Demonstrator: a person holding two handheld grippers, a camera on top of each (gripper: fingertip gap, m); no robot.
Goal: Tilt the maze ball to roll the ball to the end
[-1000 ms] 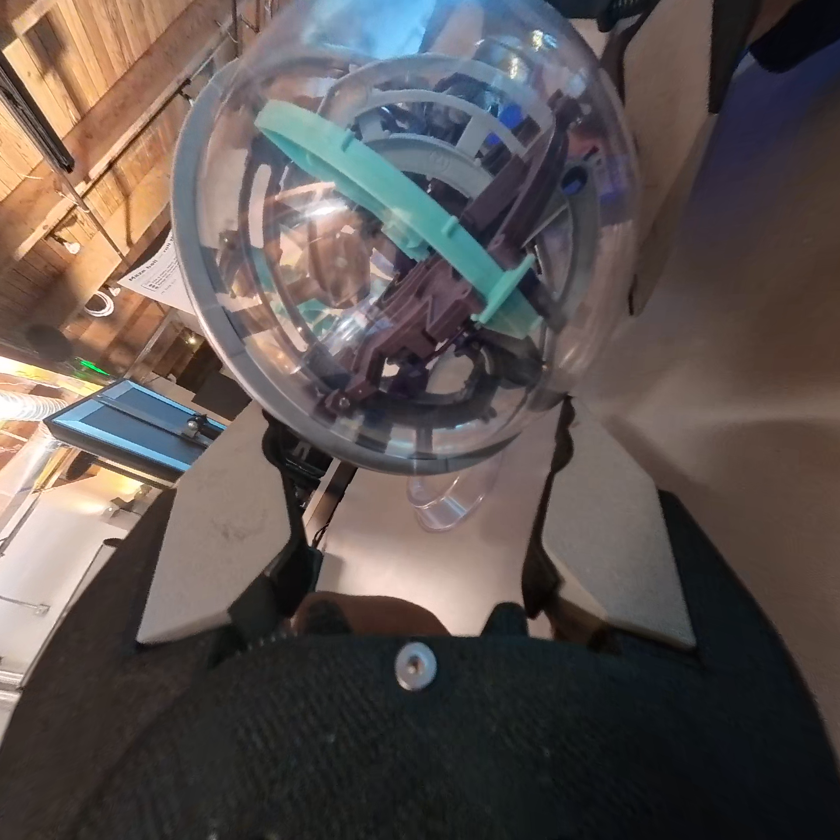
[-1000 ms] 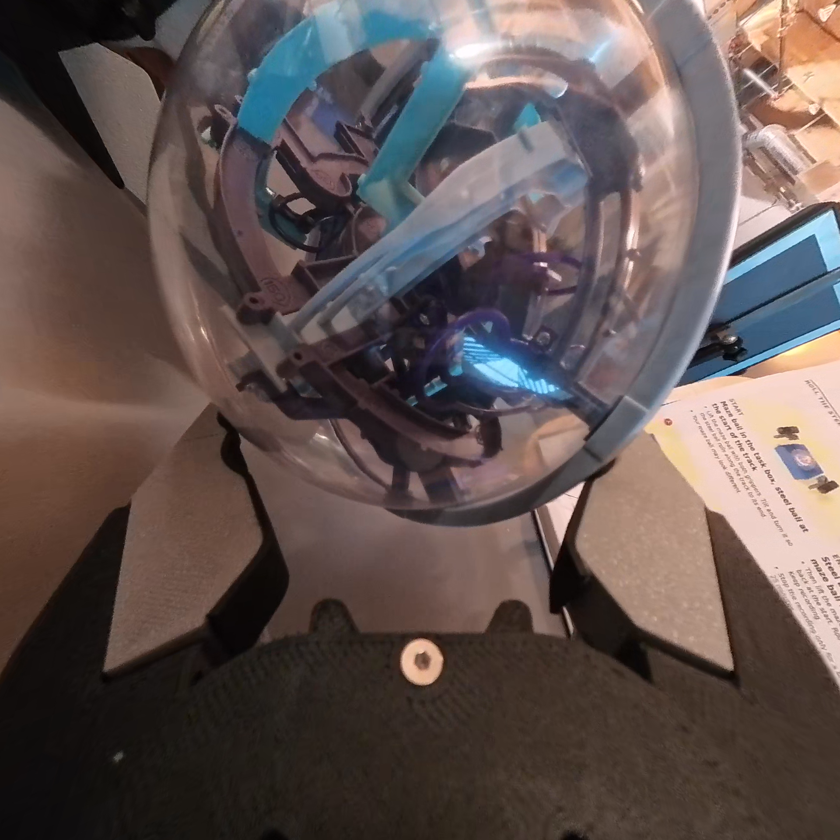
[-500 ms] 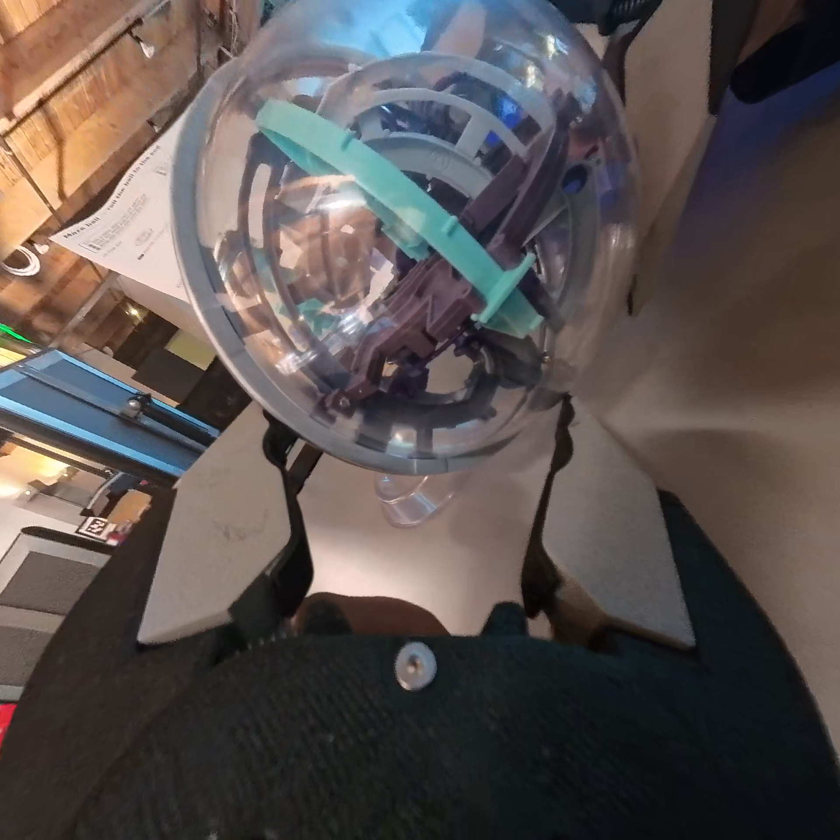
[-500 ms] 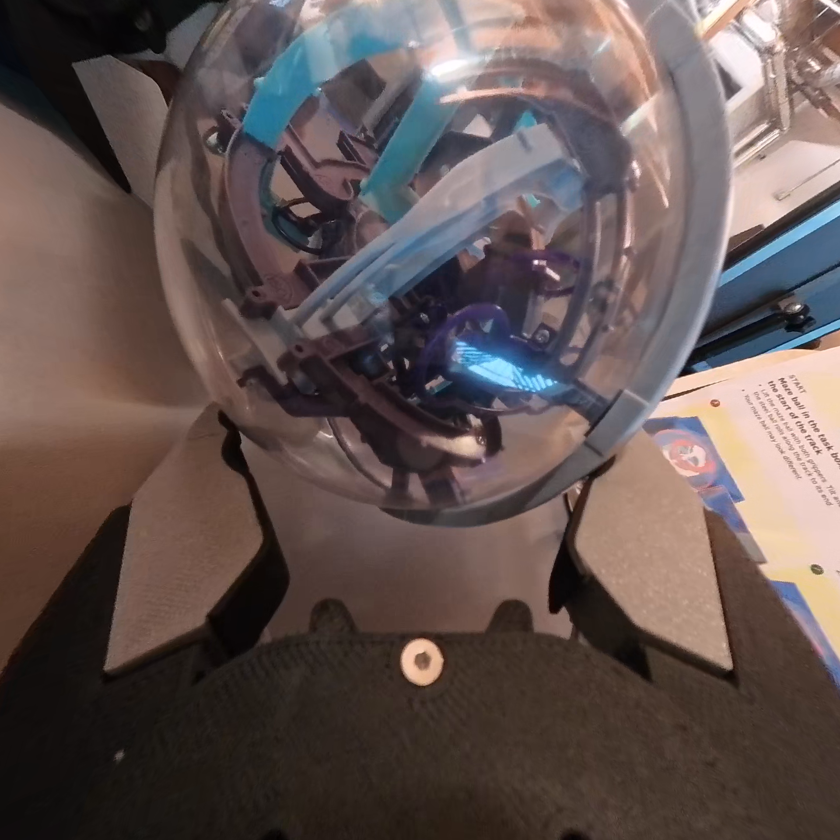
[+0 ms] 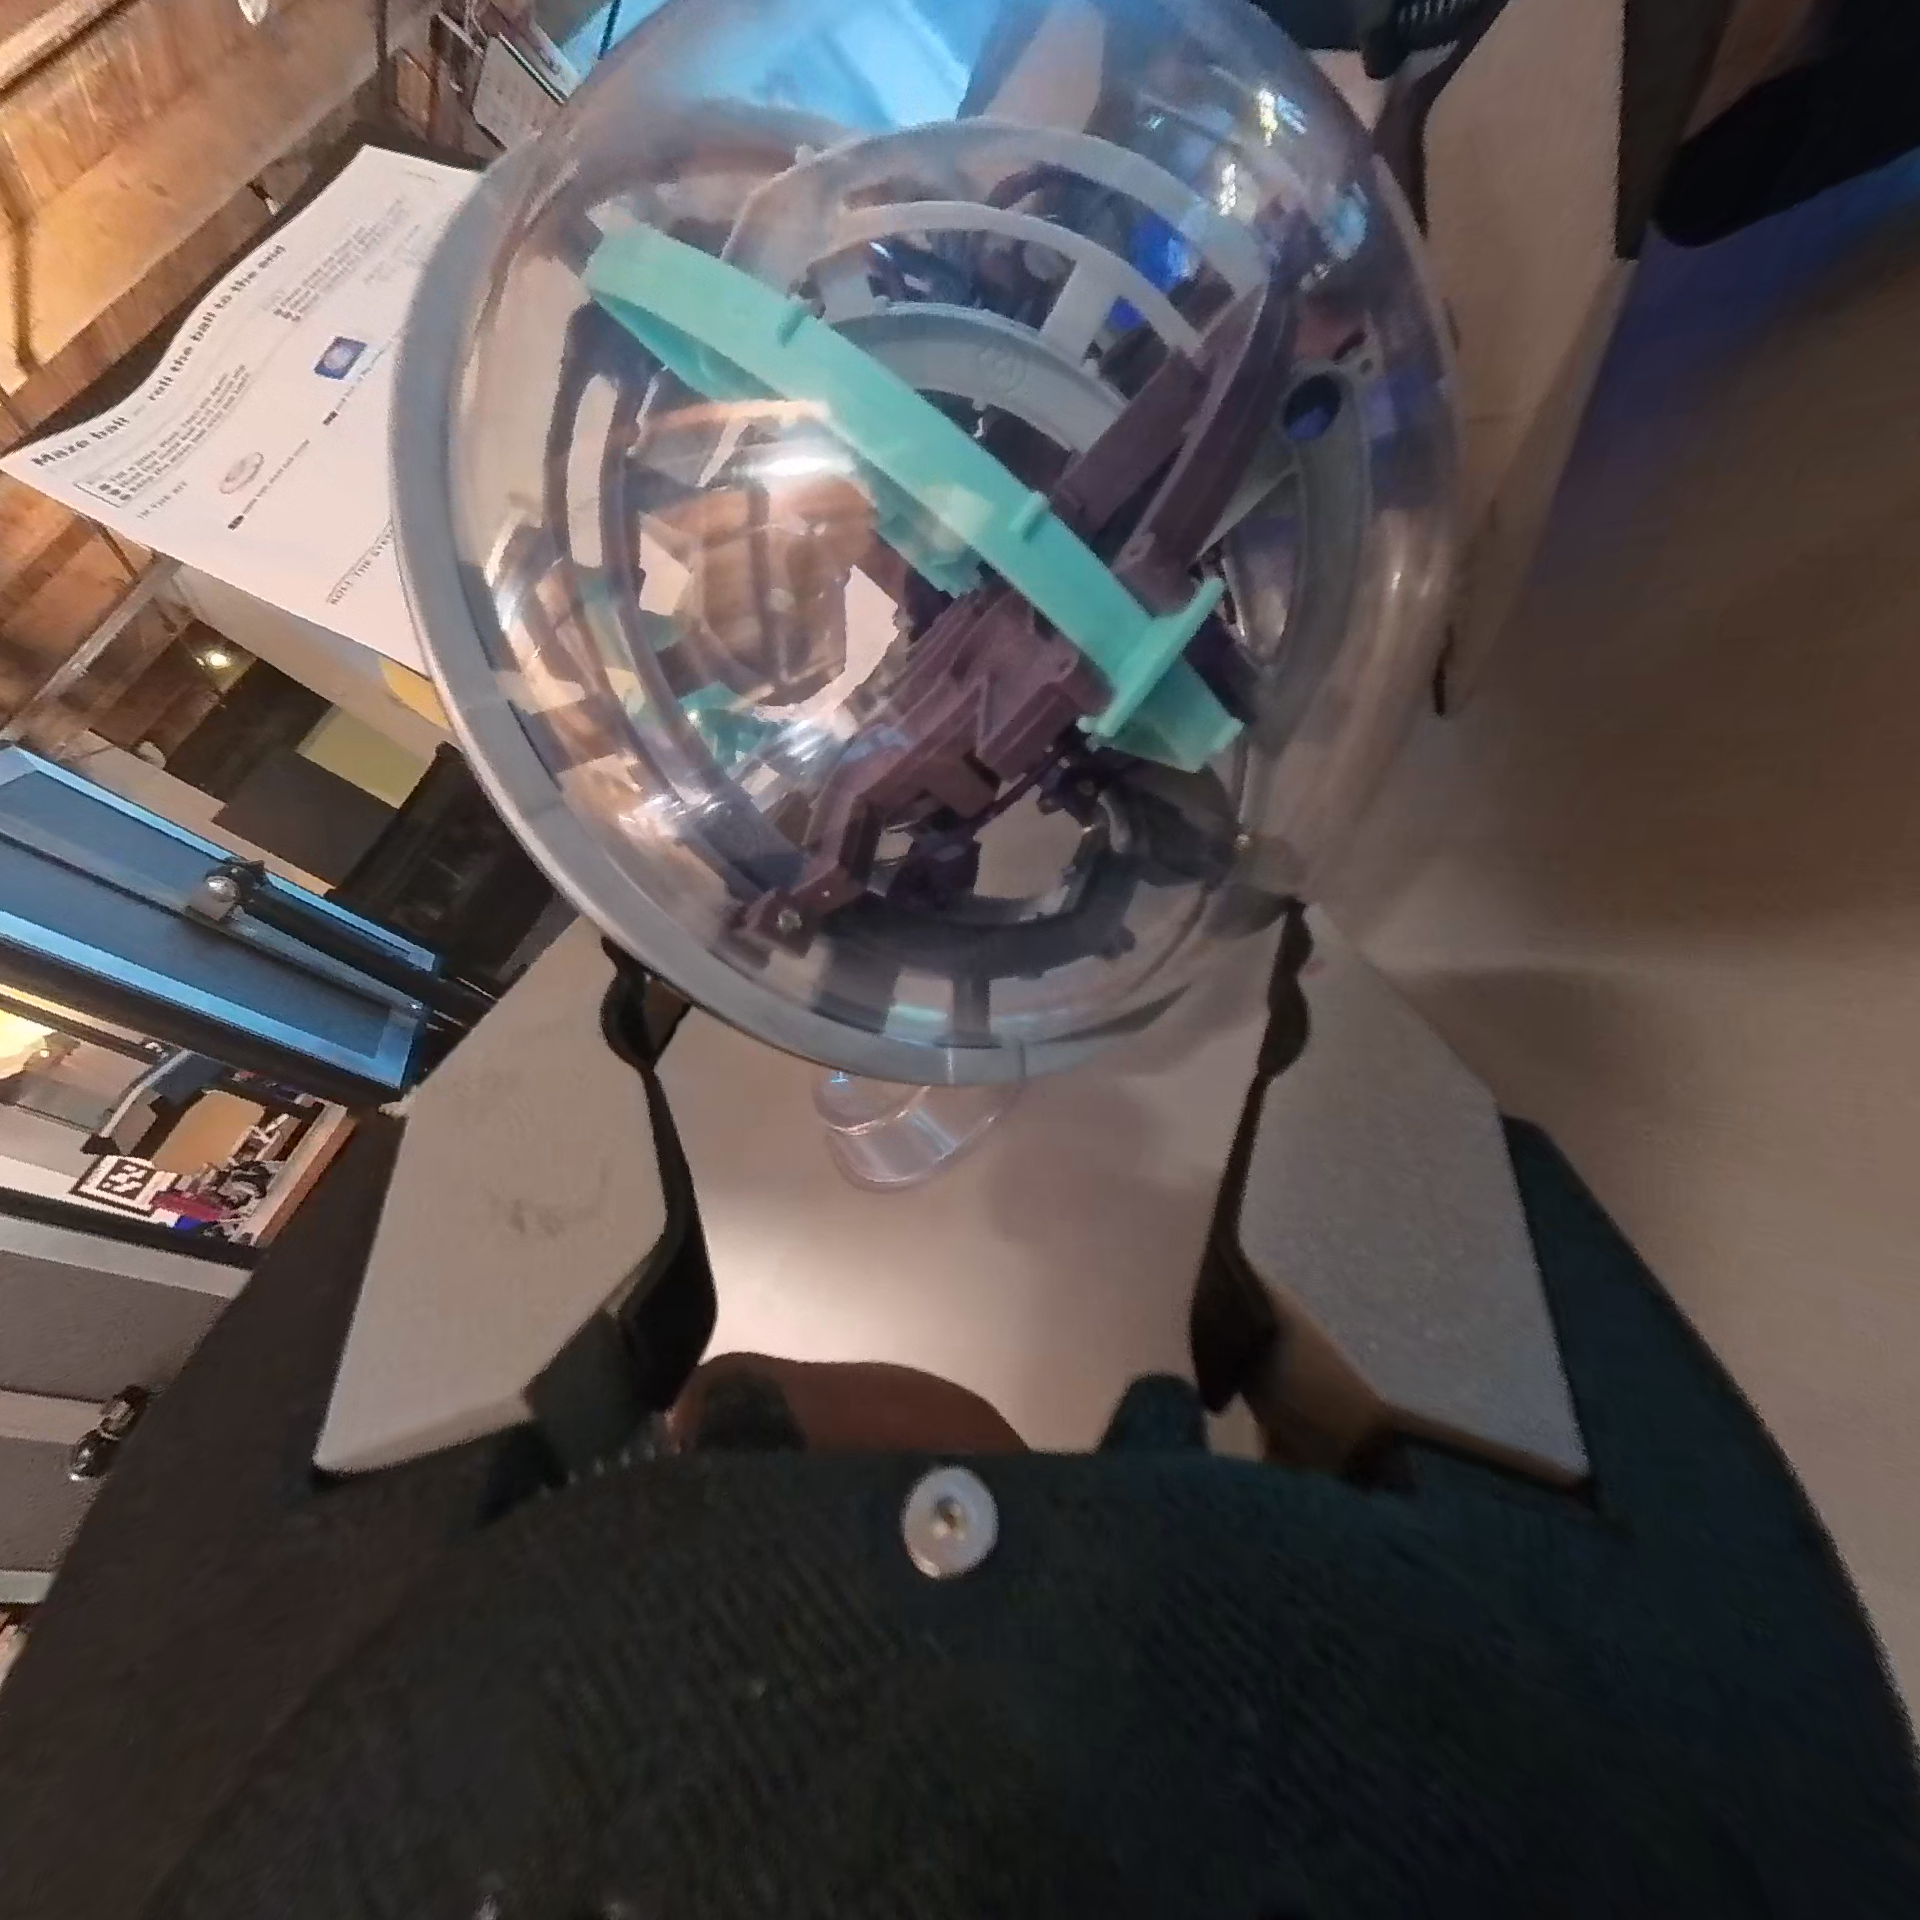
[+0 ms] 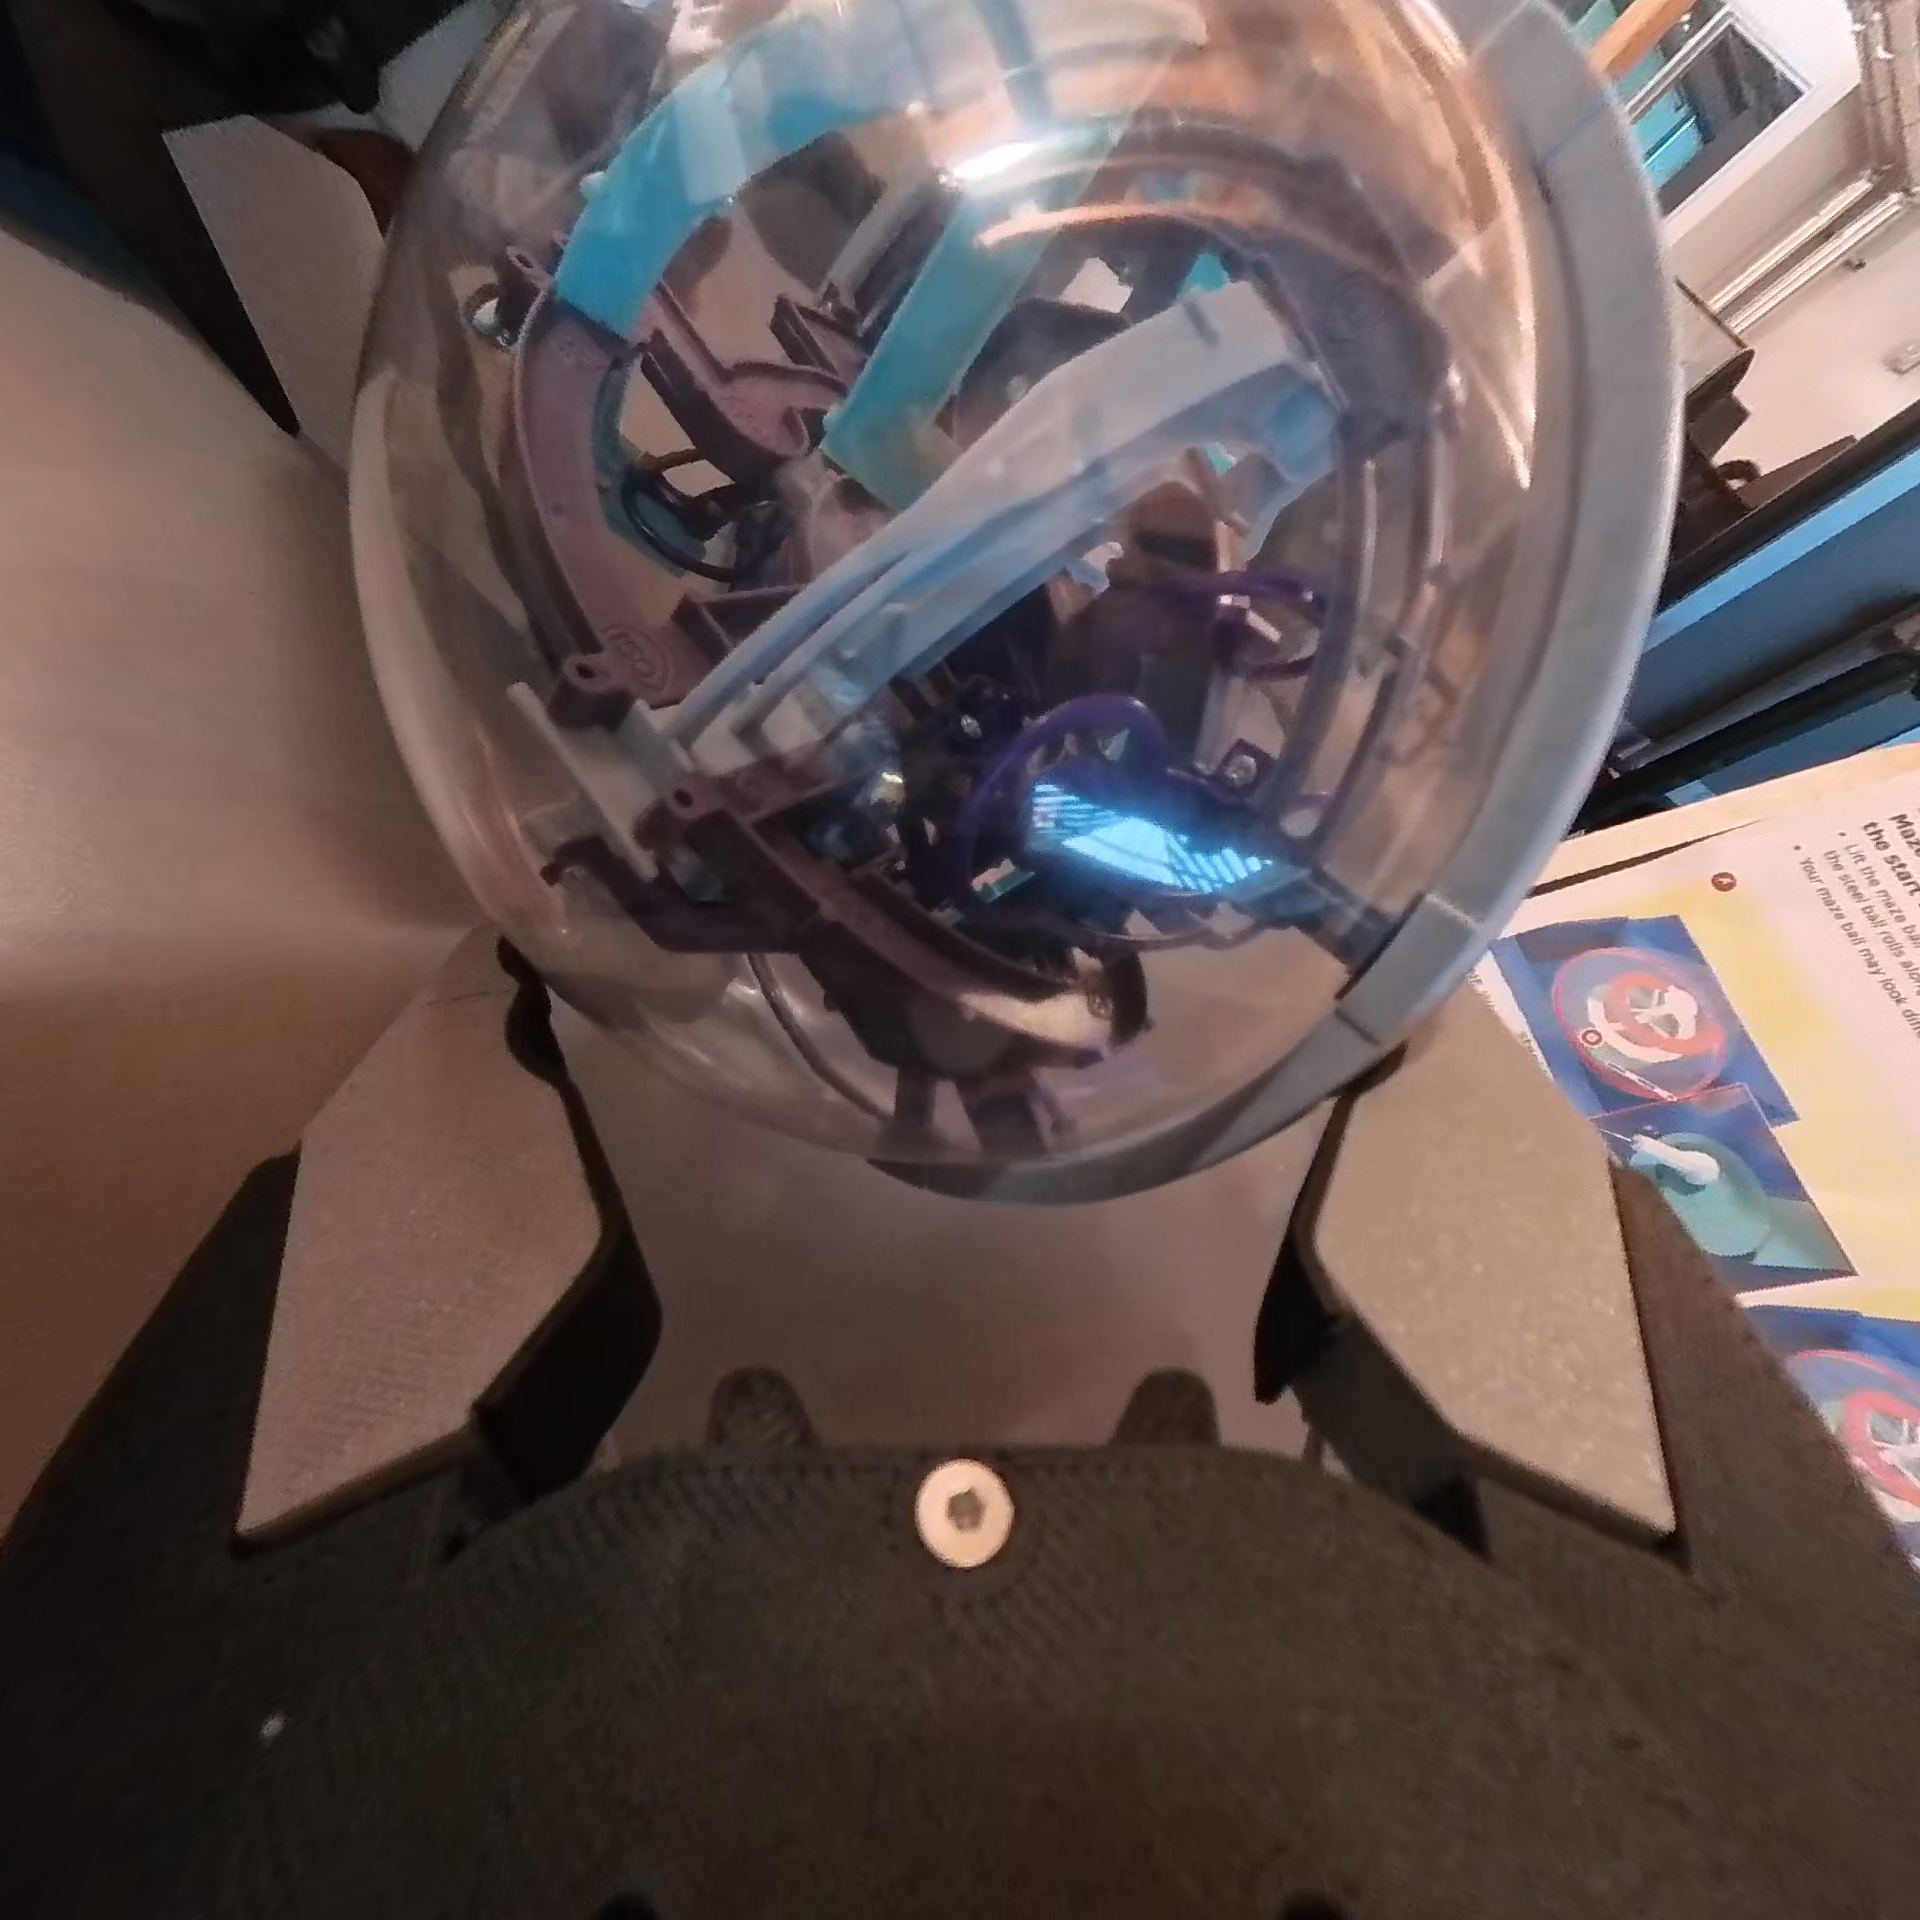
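The maze ball (image 5: 914,540) is a clear sphere with a grey equator ring and teal, grey and purple tracks inside. My left gripper (image 5: 956,966) is shut on its lower part, one fingertip on the grey ring and one on the clear shell, and holds it above the table. In the right wrist view the maze ball (image 6: 1039,582) fills the upper frame. My right gripper (image 6: 945,1039) is shut on its other side in the same way. I cannot pick out the small steel ball among the tracks.
A clear plastic stand (image 5: 904,1132) sits on the beige table (image 5: 1683,831) under the ball. A printed instruction sheet (image 5: 239,416) lies to the side and also shows in the right wrist view (image 6: 1714,935). A blue case (image 5: 208,935) stands beyond the table edge.
Both grippers have turned together with the ball held between them. The background has swung: the instruction sheet and the blue case have come further into both views. The grip is unchanged.
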